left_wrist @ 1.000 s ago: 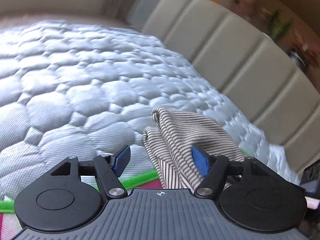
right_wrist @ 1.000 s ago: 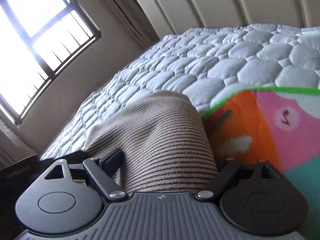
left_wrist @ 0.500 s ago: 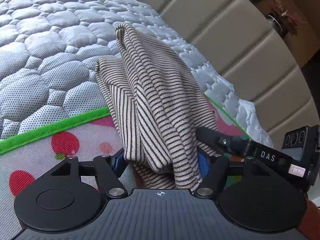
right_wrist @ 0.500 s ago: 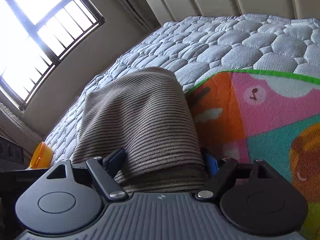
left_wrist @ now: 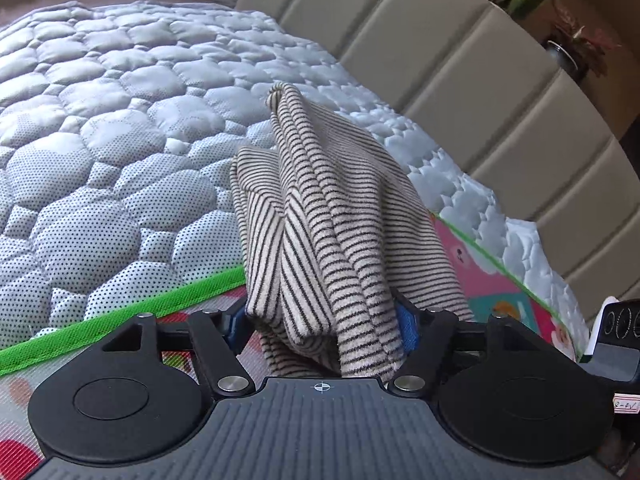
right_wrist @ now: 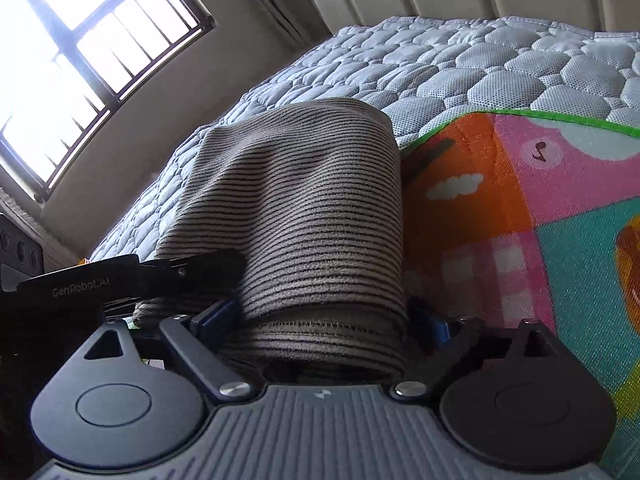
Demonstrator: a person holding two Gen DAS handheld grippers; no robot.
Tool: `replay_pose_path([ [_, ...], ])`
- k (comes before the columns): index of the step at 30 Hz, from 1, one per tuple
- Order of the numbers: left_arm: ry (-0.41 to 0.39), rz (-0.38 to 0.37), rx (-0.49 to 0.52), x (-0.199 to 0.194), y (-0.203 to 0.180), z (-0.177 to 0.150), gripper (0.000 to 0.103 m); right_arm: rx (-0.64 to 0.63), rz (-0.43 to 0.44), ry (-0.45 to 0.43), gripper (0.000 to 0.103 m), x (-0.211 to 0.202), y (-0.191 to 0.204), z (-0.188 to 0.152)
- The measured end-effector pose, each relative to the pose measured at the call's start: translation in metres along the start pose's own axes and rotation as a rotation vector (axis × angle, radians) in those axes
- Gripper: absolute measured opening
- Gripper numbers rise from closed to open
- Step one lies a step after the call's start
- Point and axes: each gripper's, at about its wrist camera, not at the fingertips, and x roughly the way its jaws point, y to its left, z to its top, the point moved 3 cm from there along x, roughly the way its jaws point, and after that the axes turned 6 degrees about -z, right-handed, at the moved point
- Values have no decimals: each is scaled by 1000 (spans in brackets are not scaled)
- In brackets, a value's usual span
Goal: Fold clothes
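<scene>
A beige garment with thin dark stripes (left_wrist: 320, 216) hangs bunched from my left gripper (left_wrist: 322, 326), whose blue-padded jaws are shut on its folds. The same striped garment (right_wrist: 304, 208) fills the right wrist view, draped in a thick roll between the jaws of my right gripper (right_wrist: 320, 324), which is shut on it. The other gripper's black finger (right_wrist: 132, 276) presses against the cloth at the left of the right wrist view. The cloth is held over a colourful play mat (right_wrist: 520, 200) with a green border (left_wrist: 120, 312).
The mat lies on a grey quilted mattress (left_wrist: 100, 140). A beige padded headboard (left_wrist: 460, 80) runs along the right. A barred window (right_wrist: 80, 52) is at the upper left of the right wrist view. Potted plants (left_wrist: 560, 20) stand behind the headboard.
Both grippers have closed in on the striped garment and now sit close together. The left gripper's finger has come into the right wrist view. The cloth bunches higher between the jaws.
</scene>
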Motion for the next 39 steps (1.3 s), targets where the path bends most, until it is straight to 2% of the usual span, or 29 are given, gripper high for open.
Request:
replay_pose_path([
  [1,1,1,-3,0,1,0,77,-9,-10,-4,94,-1,1,-2],
  [3,-1,5,-5,0,3,-1,79,-36,-44,-7,103,-3,5,-7],
  [8,-20,45,-9,-3,-1,-4,85,-130,-153,7,103,-23,14,-31],
  [14,-58,152,51,-32,-27,-20,87,-137,-267,14,103,-77,5,-69],
  [17,-77,198,59,-57,-40,-42,96,-124,-290,-15,103,-97,-1,-85],
  [21,-56,296,12,-89,-51,-88,99,-125,-301,-53,103,-110,-4,-103],
  [26,-37,377,70,-114,-78,-130,103,-166,-345,-59,103,-112,-6,-113],
  [30,33,426,93,-97,-88,-146,103,-169,-372,-47,103,-111,-12,-118],
  [33,94,460,52,-78,-80,-155,103,-183,-393,-46,103,-108,-14,-115],
  [35,103,484,38,-69,-76,-159,103,-202,-417,-23,103,-99,-15,-115],
  [39,89,528,79,-64,-80,-165,103,-259,-468,-43,103,-95,-8,-122],
])
